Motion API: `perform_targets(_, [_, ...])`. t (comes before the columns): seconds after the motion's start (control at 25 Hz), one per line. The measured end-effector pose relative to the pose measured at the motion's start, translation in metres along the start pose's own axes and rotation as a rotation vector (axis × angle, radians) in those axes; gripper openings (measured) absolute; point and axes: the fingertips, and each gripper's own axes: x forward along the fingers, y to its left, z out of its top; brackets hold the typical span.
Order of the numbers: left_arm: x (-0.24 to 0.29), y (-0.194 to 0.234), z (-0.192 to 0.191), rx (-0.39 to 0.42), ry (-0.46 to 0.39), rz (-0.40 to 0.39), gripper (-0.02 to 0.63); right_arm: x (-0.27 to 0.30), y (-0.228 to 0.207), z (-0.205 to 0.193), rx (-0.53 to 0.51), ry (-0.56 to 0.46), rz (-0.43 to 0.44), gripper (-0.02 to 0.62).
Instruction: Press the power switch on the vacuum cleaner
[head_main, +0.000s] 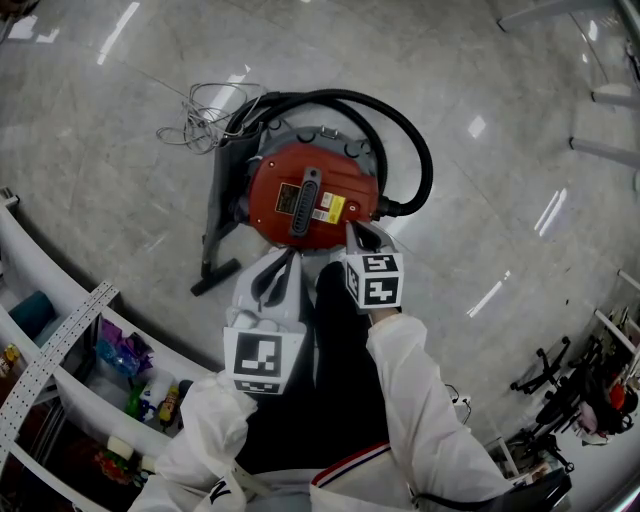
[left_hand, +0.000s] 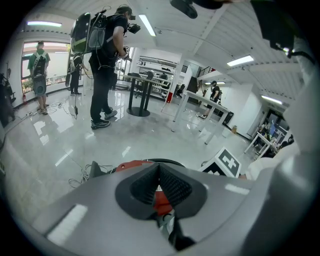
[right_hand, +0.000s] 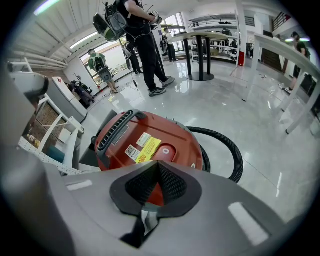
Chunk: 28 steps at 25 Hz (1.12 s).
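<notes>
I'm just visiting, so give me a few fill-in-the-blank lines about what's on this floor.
The vacuum cleaner has a ____ body. A ____ hose curves around it. The sticker beside its power switch is ____. The left claw and right claw are both ____, gripping nothing.
Missing words: red; black; yellow; shut.

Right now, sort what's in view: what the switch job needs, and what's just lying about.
Job:
- vacuum
- switch
- right gripper
- left gripper

Lying about:
- cable tangle
- shelf
- bottles
</notes>
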Motion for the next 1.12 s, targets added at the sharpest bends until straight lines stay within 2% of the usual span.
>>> perform_targets(1.12, [0.0064, 0.0001, -0.0038, -0.008, 0.011, -0.01, 0.0, 0.0057, 0.0004, -0.0074, 0.01, 0.016, -0.003, 0.001])
